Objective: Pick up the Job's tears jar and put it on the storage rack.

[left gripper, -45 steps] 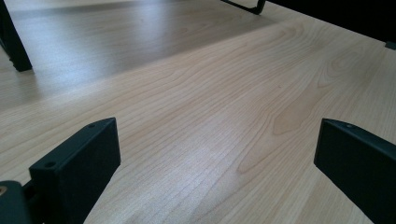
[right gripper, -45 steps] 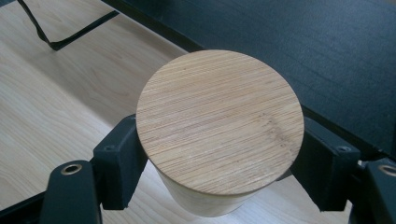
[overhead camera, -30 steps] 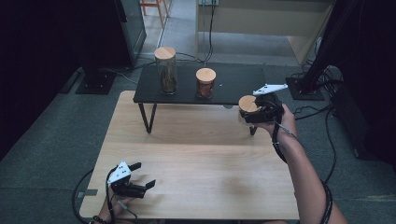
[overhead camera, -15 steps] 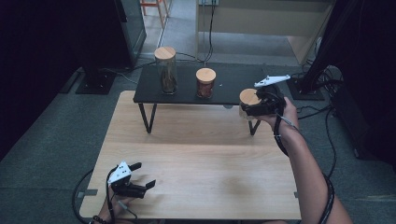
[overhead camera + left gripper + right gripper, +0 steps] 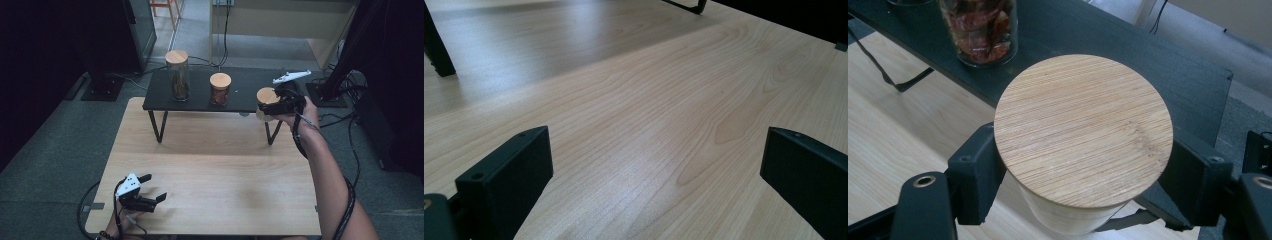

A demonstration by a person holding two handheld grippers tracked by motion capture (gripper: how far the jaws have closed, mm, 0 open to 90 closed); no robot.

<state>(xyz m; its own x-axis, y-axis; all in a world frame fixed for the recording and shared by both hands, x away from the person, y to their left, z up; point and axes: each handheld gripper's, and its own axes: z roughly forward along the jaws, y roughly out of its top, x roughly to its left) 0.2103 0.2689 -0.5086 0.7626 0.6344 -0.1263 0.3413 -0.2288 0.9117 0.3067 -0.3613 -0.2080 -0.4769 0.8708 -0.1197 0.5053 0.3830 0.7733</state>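
The right tongs [image 5: 267, 106] are clenching a small jar with a round bamboo lid [image 5: 267, 96], gripping its body just under the lid from both sides. In the right gripper view the lidded jar [image 5: 1083, 132] is sitting squarely between the two black jaws, whose pads are pressing against its pale sides. The jar is hanging in the air at about two o'clock in the high view, just in front of the right end of the low black shelf [image 5: 245, 85], with its lid roughly level with the shelf top.

On that shelf, a short jar of reddish dried pieces [image 5: 220, 89] is standing near the middle, at about twelve o'clock, and a taller jar [image 5: 177, 74] is standing toward the left end, at about eleven o'clock; both are wearing bamboo lids and both are upright.

The left tongs [image 5: 150, 192] are lying released at about seven o'clock on the wooden surface [image 5: 215, 165], jaws spread wide with nothing between them, and the left gripper view is looking across bare wood grain [image 5: 649, 115].
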